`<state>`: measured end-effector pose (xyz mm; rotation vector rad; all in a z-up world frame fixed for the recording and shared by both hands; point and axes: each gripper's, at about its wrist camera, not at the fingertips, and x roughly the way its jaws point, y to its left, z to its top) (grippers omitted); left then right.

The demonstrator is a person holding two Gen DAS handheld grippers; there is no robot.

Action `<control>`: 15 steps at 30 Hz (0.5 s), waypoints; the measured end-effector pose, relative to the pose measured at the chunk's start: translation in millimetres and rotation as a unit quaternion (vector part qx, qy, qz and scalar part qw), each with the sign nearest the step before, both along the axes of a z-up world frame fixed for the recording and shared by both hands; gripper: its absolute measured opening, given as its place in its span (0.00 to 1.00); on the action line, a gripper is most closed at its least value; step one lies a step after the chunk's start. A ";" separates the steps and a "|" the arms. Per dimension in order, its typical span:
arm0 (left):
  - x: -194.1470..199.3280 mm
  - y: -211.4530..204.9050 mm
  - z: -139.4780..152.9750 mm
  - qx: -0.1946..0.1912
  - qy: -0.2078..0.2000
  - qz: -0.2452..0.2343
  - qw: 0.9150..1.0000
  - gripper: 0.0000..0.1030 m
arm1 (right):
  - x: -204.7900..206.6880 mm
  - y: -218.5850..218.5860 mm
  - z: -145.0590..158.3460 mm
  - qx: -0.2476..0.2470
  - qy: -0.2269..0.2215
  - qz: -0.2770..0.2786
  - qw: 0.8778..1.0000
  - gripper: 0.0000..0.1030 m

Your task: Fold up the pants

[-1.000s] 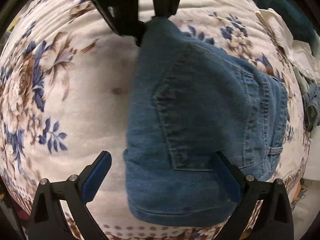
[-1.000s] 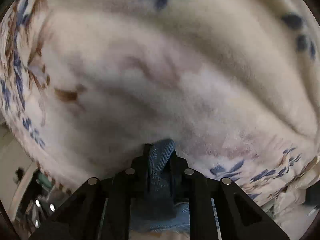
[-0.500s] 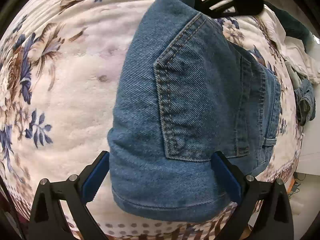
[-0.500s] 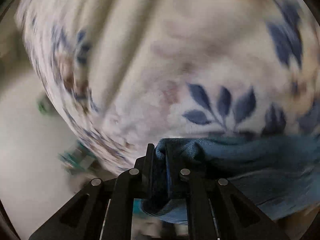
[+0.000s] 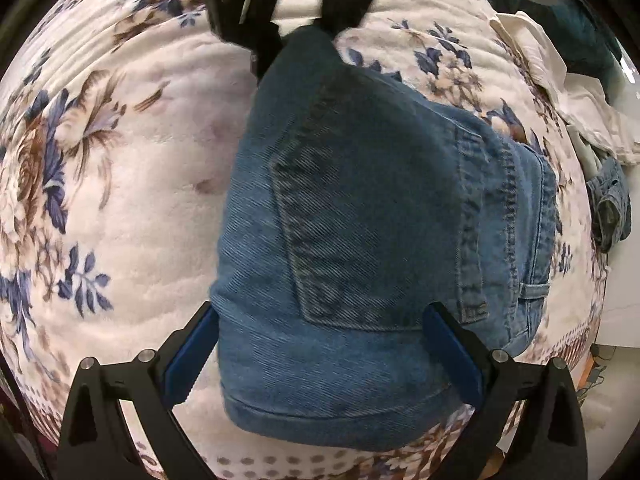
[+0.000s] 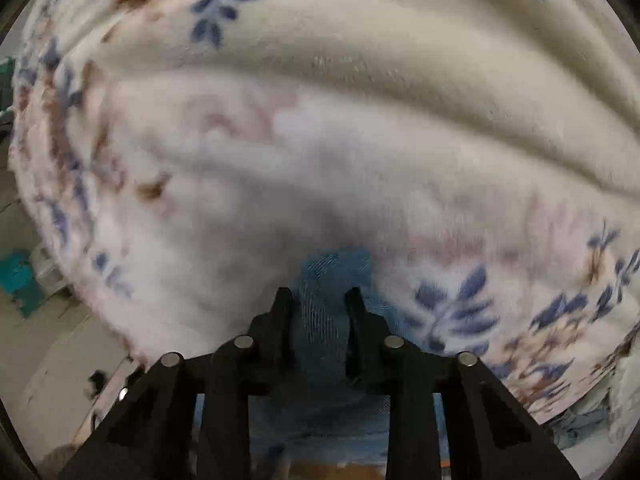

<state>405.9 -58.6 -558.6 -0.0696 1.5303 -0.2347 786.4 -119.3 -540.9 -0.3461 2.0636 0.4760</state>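
- My right tool (image 6: 318, 300) has just been easing its jaws apart; the denim corner sits loosely between them, let go now.
- My left tool (image 5: 320, 360) stands wide, straddling the pants (image 5: 380, 220) without pinching.
- A moment ago that corner was lifted; now the folded pants lie on the floral blanket (image 5: 120, 200), so this fold looks placed.
- No readable label or writing.

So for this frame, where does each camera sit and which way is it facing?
Left wrist: on the left gripper, looking steeply down at folded denim pants on a floral blanket; its open fingers straddle the pants.
Right wrist: on the right gripper, angled down over the blanket; its jaws, just opening, flank denim.
Shared: pants, blanket; the right gripper shows atop the left view.
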 end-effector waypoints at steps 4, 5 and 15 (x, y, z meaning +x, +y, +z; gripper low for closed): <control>-1.7 3.3 -3.7 -0.005 0.005 0.012 1.000 0.99 | 26.9 -44.7 -1.3 0.050 0.015 -0.245 0.968 0.10; -2.6 5.8 -3.6 -0.009 0.007 0.016 1.000 0.99 | 25.2 -66.7 -5.8 0.071 0.034 -0.302 0.950 0.10; 0.1 34.8 12.5 -0.022 0.000 0.052 0.998 0.99 | 25.7 -150.2 40.7 0.172 -0.003 -0.383 0.907 0.69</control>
